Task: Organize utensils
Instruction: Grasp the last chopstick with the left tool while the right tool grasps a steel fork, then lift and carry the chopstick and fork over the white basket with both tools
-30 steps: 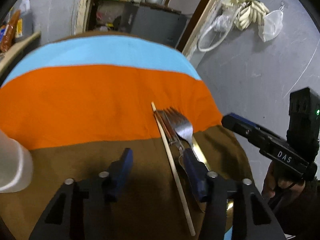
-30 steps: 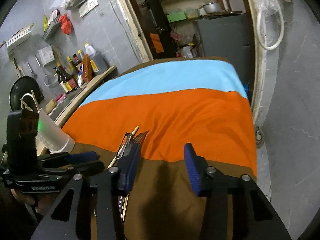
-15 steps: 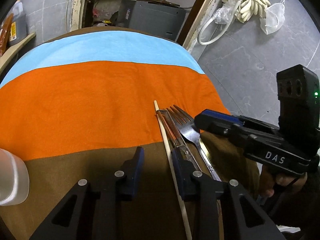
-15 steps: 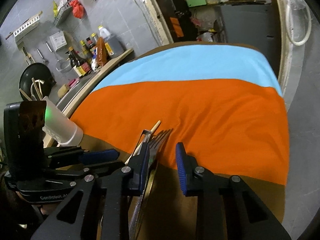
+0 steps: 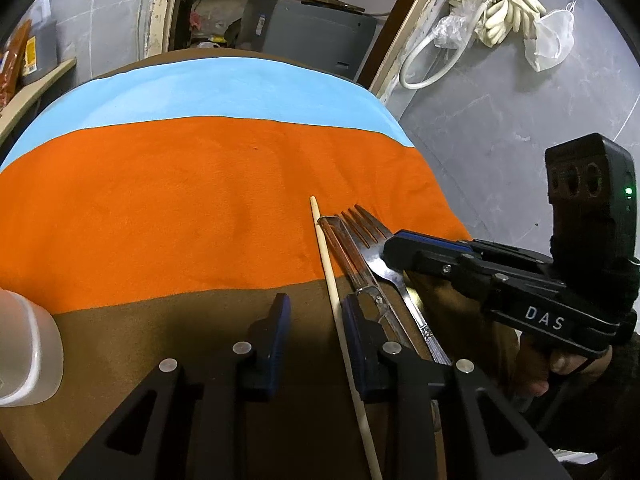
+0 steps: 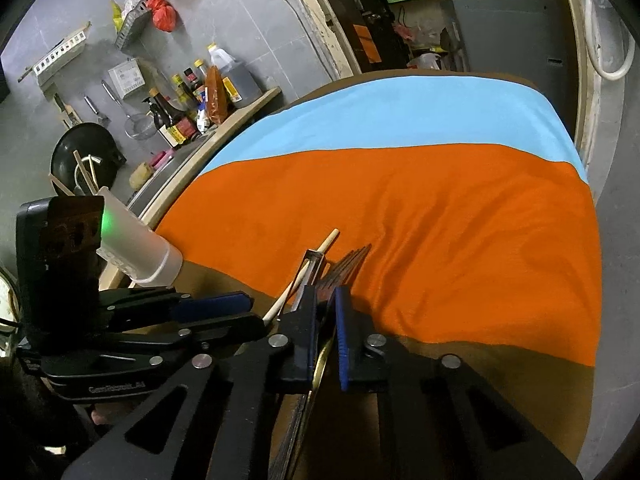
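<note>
A steel fork (image 5: 370, 236) lies on the striped cloth beside a metal tongs-like utensil (image 5: 352, 256) and a wooden chopstick (image 5: 326, 256). My right gripper (image 6: 324, 308) is shut on the fork, whose tines (image 6: 352, 258) poke out past the blue pads. In the left wrist view the right gripper (image 5: 394, 246) comes in from the right onto the fork's head. My left gripper (image 5: 314, 320) stands narrowly open over the brown stripe. The chopstick runs between its fingers, close to the right pad (image 5: 354, 320). A gold-coloured piece (image 6: 324, 356) shows under the fork.
A white cup (image 6: 136, 248) holding chopsticks stands at the table's left edge, and its rim (image 5: 36, 352) shows in the left wrist view. Beyond it runs a counter with sauce bottles (image 6: 180, 120). The table edge (image 5: 440, 200) drops to grey floor on the right.
The right gripper moved in onto the fork's head and its jaws closed on it. The left jaws narrowed and now straddle the chopstick instead of the fork handle.
</note>
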The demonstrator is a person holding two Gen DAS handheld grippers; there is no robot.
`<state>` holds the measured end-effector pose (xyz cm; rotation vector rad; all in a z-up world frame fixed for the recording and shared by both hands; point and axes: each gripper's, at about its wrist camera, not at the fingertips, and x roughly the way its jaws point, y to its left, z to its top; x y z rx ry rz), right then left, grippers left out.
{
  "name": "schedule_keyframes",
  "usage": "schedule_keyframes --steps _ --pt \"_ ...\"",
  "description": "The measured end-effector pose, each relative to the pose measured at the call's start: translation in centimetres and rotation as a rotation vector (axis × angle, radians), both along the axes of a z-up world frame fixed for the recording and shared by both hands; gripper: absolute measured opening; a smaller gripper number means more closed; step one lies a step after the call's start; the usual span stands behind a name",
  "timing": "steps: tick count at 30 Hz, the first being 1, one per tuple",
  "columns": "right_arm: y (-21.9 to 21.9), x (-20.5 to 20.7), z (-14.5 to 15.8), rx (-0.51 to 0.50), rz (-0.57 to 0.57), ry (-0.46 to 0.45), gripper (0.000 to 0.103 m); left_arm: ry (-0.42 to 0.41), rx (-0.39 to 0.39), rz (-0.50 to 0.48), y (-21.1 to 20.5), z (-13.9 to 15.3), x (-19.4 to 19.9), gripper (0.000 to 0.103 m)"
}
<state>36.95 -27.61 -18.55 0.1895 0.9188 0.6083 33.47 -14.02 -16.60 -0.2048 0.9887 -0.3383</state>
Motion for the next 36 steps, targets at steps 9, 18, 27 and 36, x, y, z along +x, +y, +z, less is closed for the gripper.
schedule_keyframes --steps 9,18,27,36 --pt "0.3 0.1 -0.5 0.020 0.019 0.051 0.005 0.000 -0.010 -0.050 0.0 0.0 0.8 0.012" --pt "1.6 1.4 -0.8 -0.038 0.000 0.100 0.005 0.028 0.004 -0.099 -0.4 -0.1 1.6 0.012" --pt "0.8 1.6 -1.1 0.034 -0.062 0.138 0.005 0.056 0.041 -0.117 -0.9 -0.1 2.3 0.009" --pt "0.0 -1.2 1.1 0.096 -0.124 0.097 0.003 0.088 0.023 -0.023 1.0 0.6 0.5 0.005"
